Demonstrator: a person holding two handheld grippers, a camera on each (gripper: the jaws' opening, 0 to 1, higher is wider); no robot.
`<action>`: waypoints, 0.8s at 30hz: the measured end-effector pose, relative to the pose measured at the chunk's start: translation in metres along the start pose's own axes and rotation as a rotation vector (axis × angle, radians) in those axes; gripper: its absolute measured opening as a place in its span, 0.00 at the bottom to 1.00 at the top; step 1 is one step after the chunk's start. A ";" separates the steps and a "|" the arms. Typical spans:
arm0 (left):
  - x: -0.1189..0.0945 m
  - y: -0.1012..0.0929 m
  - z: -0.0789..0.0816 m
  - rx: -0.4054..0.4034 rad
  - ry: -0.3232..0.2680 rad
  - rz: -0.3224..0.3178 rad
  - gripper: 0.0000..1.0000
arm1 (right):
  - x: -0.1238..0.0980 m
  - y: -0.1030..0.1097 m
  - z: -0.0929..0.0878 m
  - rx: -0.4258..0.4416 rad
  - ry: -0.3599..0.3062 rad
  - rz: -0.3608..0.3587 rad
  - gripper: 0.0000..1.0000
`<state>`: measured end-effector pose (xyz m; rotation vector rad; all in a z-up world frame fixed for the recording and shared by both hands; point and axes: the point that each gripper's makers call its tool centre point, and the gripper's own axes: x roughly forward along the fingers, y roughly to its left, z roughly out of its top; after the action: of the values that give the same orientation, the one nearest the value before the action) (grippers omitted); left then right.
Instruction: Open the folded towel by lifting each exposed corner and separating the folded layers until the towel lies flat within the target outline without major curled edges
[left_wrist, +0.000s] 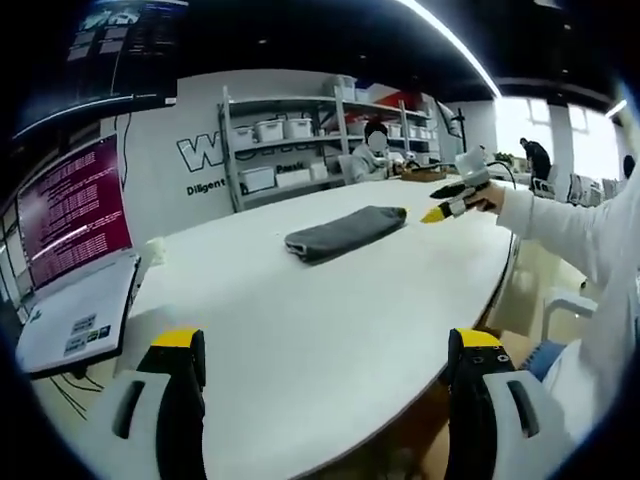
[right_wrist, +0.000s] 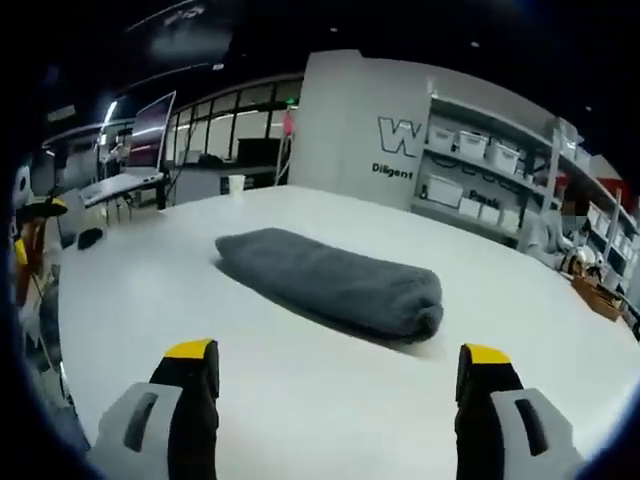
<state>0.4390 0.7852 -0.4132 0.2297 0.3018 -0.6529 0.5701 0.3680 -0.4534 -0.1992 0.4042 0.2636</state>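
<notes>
A folded dark grey towel (left_wrist: 344, 232) lies on the white table (left_wrist: 300, 330), well beyond my left gripper (left_wrist: 330, 360), whose jaws stand wide apart and empty above the table's near part. In the left gripper view the right gripper (left_wrist: 447, 205) hovers just right of the towel's end, held by a white-sleeved arm. Seen from the right gripper view, the towel (right_wrist: 330, 280) is a thick rolled bundle close ahead on the table (right_wrist: 150, 300). My right gripper (right_wrist: 335, 375) is open, with nothing between its yellow-tipped fingers.
An open laptop (left_wrist: 75, 260) stands on the table's left side, with a small white cup (left_wrist: 155, 250) beside it. Shelves with white bins (left_wrist: 300, 150) line the back wall. A chair (left_wrist: 570, 310) stands off the table's right edge. People are at the far back.
</notes>
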 end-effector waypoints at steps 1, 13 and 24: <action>-0.001 0.001 0.000 -0.001 -0.001 0.001 1.00 | 0.002 0.003 0.002 0.000 0.000 0.003 0.99; -0.008 0.006 0.003 -0.020 -0.032 0.012 1.00 | 0.067 0.051 0.061 -0.097 -0.056 0.059 0.96; -0.009 0.002 0.008 -0.013 -0.044 -0.002 1.00 | 0.139 0.128 0.087 -0.226 -0.066 0.126 0.87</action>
<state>0.4350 0.7895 -0.4027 0.2021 0.2638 -0.6571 0.6875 0.5397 -0.4502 -0.3862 0.3210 0.4390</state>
